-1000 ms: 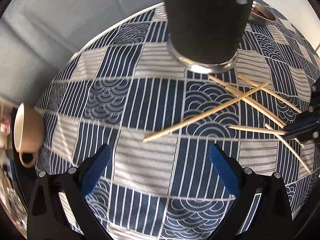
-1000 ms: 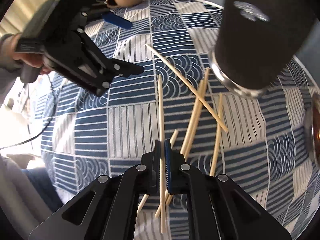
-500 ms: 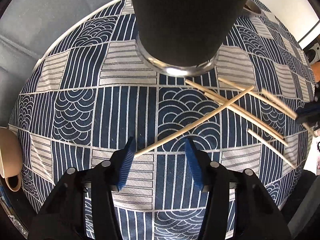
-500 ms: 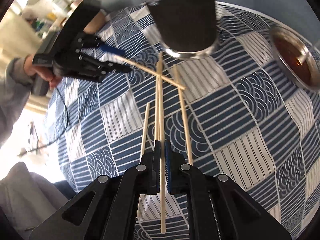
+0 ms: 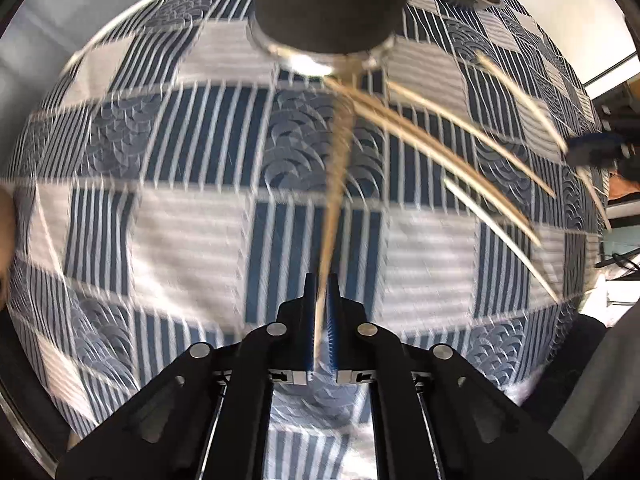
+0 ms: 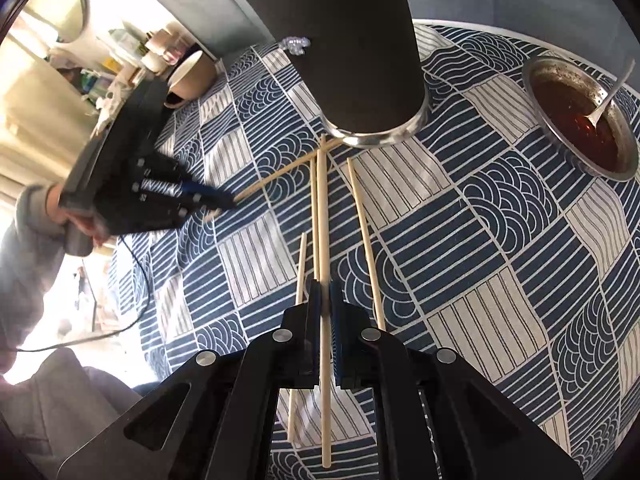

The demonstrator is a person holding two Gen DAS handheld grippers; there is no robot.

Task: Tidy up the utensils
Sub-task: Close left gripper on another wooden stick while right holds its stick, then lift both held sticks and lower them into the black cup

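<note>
Straight ahead of the right gripper [image 6: 325, 296], the tall black cup [image 6: 352, 52] blocks the way, its metal base touching the far tips of the loose chopsticks [image 6: 362, 224]. Ahead to its right stands a steel bowl of red sauce [image 6: 580, 120]; the patterned cloth [image 6: 500, 240] between lies bare. To its left, the left gripper [image 6: 212, 200] occupies the cloth.

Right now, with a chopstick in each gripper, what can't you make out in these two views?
- Inside of the black cup: right wrist view sees only its outer wall; left wrist view crops its top.
- Chopstick in the left gripper: motion blur smears it in the left wrist view.
- Beige mug: half hidden behind the left gripper in the right wrist view.
- Sauce bowl: its far rim is cut by the picture edge in the right wrist view.
</note>
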